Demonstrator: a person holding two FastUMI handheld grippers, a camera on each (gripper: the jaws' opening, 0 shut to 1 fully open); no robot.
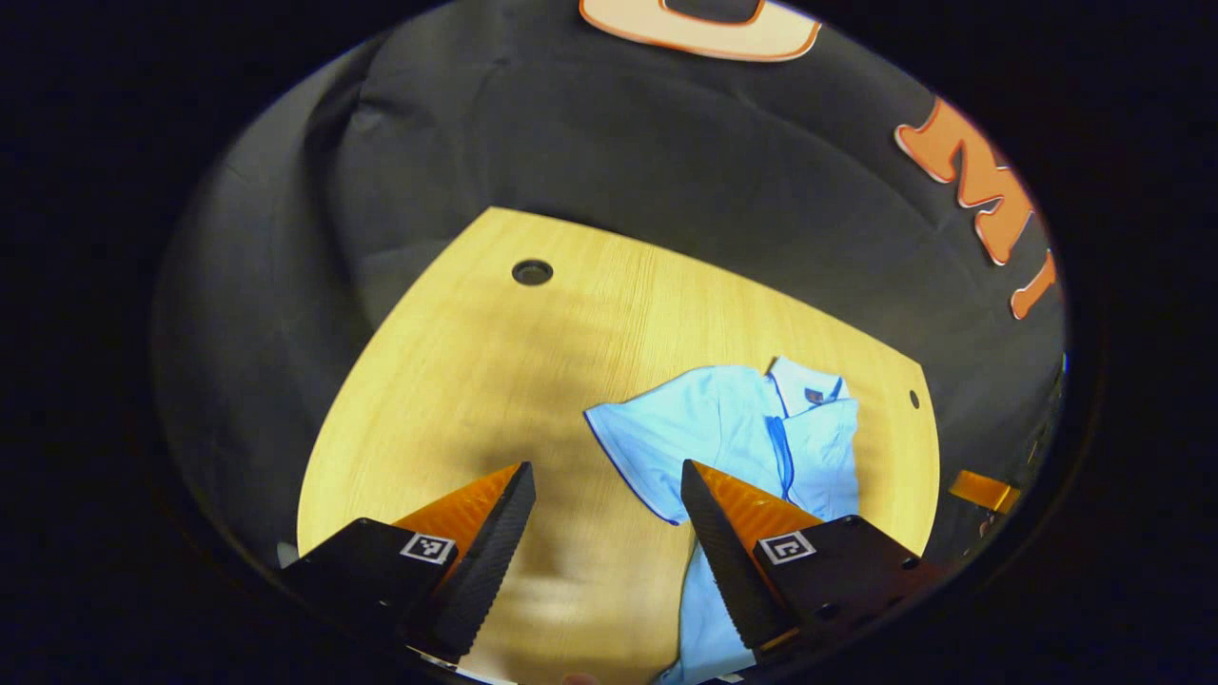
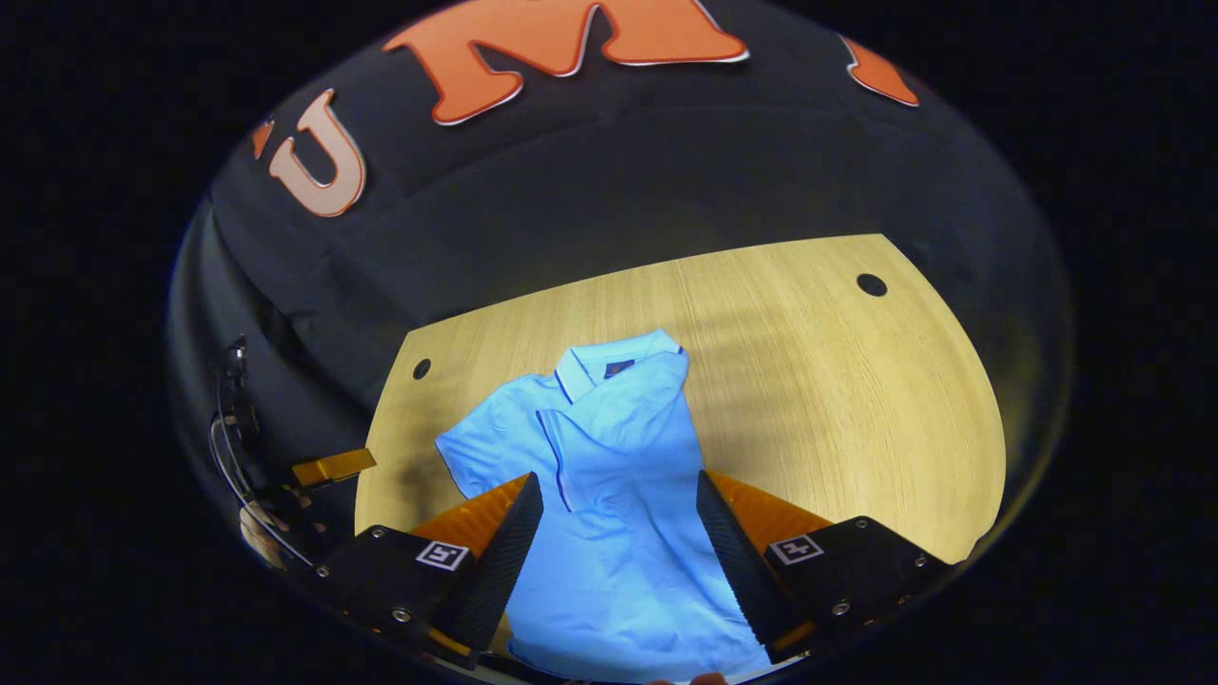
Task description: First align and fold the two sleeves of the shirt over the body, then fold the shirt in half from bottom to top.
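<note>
Light blue short-sleeved polo shirt (image 2: 609, 457) is lying face-up on the pale wooden table (image 2: 837, 381), one sleeve already lying over the body, other sleeve (image 1: 647, 438) spread flat; left gripper (image 1: 607, 518) and right gripper (image 2: 618, 533) are hovering released, so I'd be pinching that sleeve's hem edge and folding inward.

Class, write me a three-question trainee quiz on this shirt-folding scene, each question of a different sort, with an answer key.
1. True or false: the right sleeve is already folded over the shirt.
2. The left gripper is: A open, B shut on the sleeve, C shut on nothing.
3. Fill in: the shirt lies on a wooden ____.

Key: 1 true, while the left sleeve lies spread out; 2 A; 3 table. The right gripper is open too, above the shirt.
</note>
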